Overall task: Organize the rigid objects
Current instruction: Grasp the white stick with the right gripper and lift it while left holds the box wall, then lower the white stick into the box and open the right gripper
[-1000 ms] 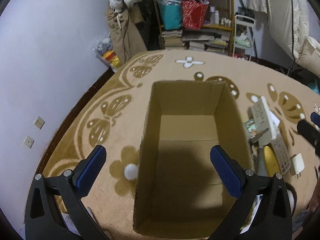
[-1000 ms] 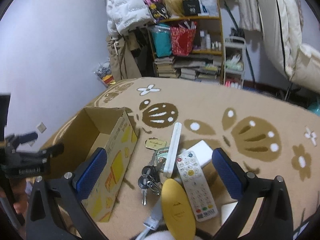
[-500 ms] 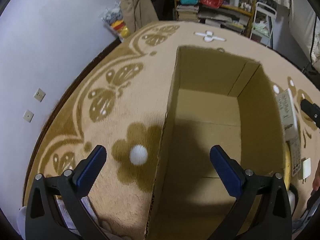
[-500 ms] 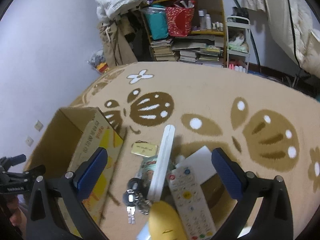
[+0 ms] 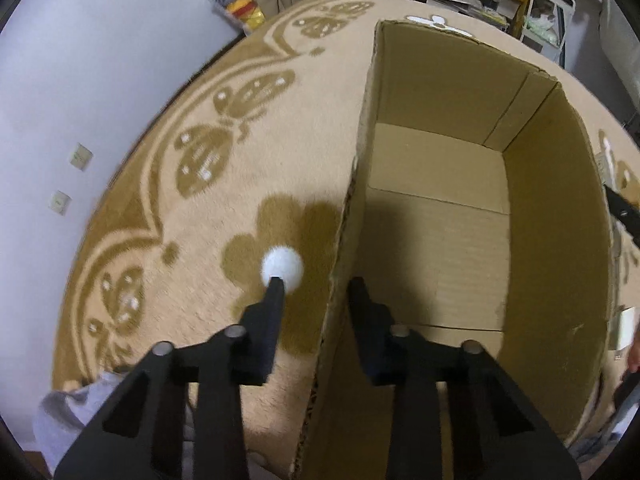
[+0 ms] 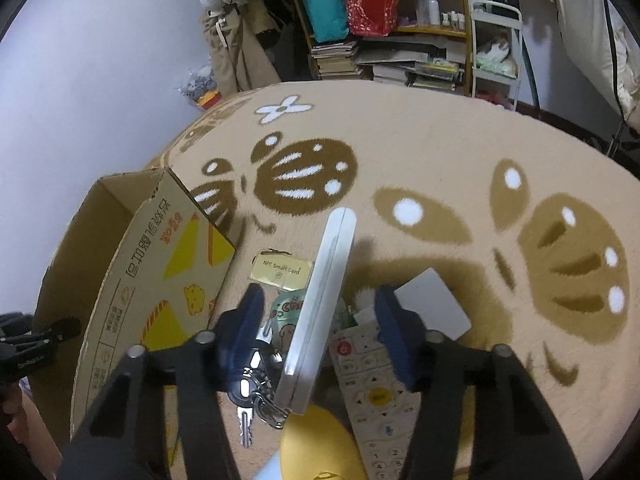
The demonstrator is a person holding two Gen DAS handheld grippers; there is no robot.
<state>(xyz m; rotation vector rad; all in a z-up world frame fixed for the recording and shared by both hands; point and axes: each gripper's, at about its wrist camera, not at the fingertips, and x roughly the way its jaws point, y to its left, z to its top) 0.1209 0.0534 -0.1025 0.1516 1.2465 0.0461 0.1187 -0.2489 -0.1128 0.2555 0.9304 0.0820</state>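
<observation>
straddling a long white remote (image 6: 322,300), right gripper (image 6: 320,320) half-closed.

Yellow oval obj (image 6: 320,446) cut off btm; remote (image 6: 370,394) lower end hidden.

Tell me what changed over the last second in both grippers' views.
The left gripper went from wide open to narrowed astride the left wall of the brown cardboard box. The right gripper dropped and narrowed around the long white remote on edge, apparently not yet clamped. The keys, flat grey remote and box stayed put.
</observation>
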